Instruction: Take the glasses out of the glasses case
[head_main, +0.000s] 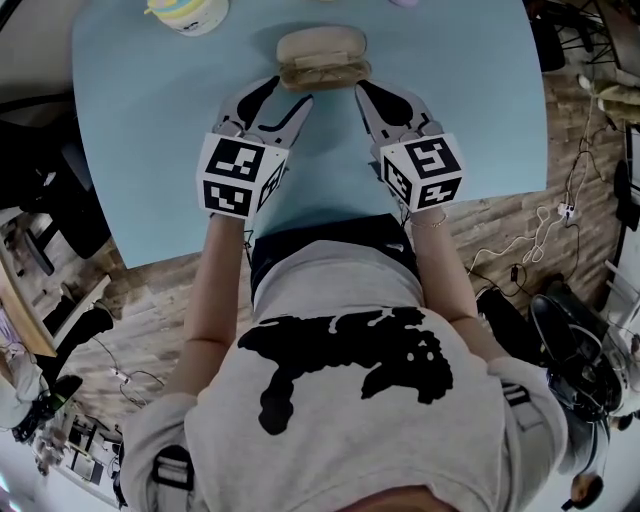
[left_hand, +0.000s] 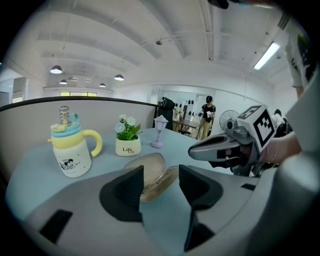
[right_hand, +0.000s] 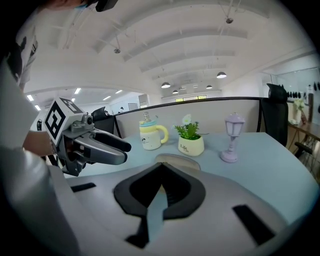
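Note:
A beige glasses case (head_main: 322, 57) lies at the far middle of the light blue table (head_main: 150, 150). Its lid stands partly raised in the left gripper view, where the case (left_hand: 167, 180) shows between my jaws; I cannot make out what is inside. My left gripper (head_main: 288, 92) is open just short of the case's left end, touching nothing. My right gripper (head_main: 363, 88) is shut and empty, its tip close to the case's right end. In the right gripper view the shut tips (right_hand: 161, 166) hide most of the case (right_hand: 181, 161).
A yellow and white mug (left_hand: 72, 150) with a blue lid stands at the far left of the table. Behind the case are a small flower pot (left_hand: 127, 141) and a lavender toy lamp (left_hand: 160, 131). The table's near edge is by the person's waist.

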